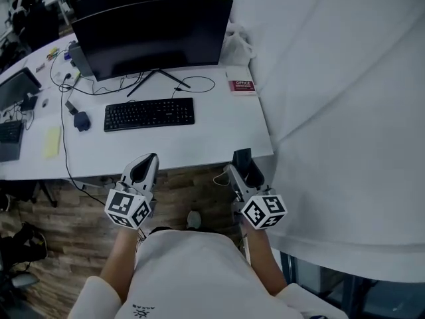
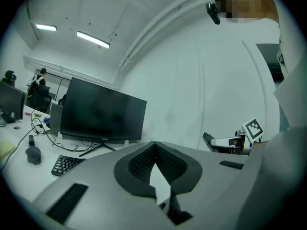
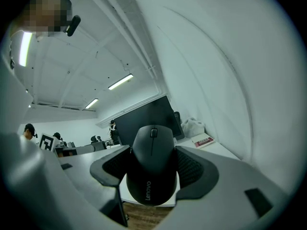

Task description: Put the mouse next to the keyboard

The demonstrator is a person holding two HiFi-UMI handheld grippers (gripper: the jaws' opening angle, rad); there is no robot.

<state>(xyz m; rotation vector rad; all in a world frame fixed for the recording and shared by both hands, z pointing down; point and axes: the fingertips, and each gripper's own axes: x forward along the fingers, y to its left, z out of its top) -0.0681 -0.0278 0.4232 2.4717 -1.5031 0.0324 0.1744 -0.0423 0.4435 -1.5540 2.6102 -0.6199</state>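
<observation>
A black Lenovo mouse sits between the pads of my right gripper, which is shut on it. In the head view this gripper hangs in front of the white desk's near edge, toward its right end, with the mouse dark between the fingers. The black keyboard lies on the desk below the monitor, left of and beyond the right gripper. My left gripper is level with the desk's front edge, its tips together and nothing in them. From its own view the keyboard shows at lower left.
A second dark mouse rests left of the keyboard, with cables around it. A red book lies at the desk's right side and a yellow note pad at the left. A white curtain hangs to the right. Wood floor is below.
</observation>
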